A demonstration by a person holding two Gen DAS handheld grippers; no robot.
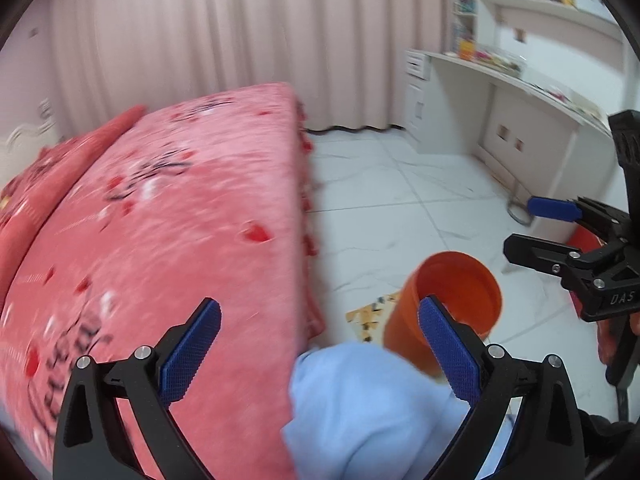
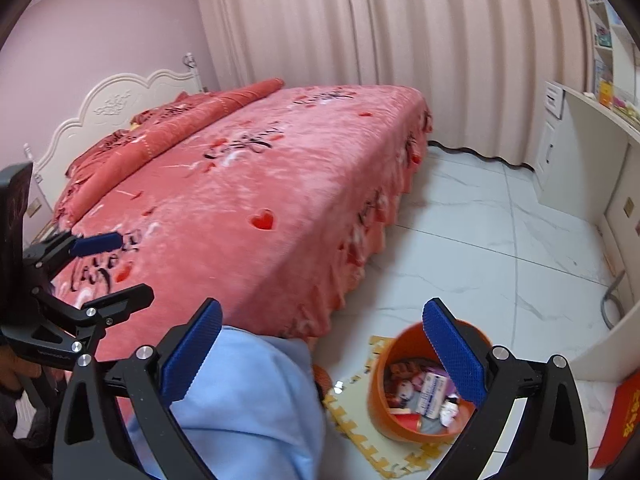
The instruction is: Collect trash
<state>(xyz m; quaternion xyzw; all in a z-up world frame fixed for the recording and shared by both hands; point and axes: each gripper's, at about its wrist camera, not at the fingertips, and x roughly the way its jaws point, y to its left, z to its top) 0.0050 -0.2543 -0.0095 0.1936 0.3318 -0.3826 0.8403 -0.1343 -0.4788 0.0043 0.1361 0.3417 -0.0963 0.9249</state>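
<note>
Filling most of both views, the bed (image 2: 256, 184) carries a pink-red blanket with hearts and dark script, and pale curtains (image 2: 360, 32) hang behind it. White marble-look floor tiles (image 2: 500, 240) run from the bed to a cream surface (image 2: 592, 120) with shelves along the right wall. A pale blue cloth (image 2: 248, 408) lies bunched at the near corner of the bed, low in both views.

On the floor just beside that corner, an orange bin (image 2: 416, 392) stands upright on a yellow-and-white foam mat (image 2: 372, 432). Seen from the right wrist, it holds trash (image 2: 424, 392): small boxes, wrappers and a little bottle.

The left tool (image 1: 320, 356) is released, its blue pads wide apart and nothing between them; it hangs over the bed edge and the blue cloth, with the bin just behind its right finger. The right tool (image 2: 322, 356) is likewise spread wide and empty, above the bin, whose rim sits behind its right finger. Each tool shows at the edge of the other's view, well apart from the bin.
</note>
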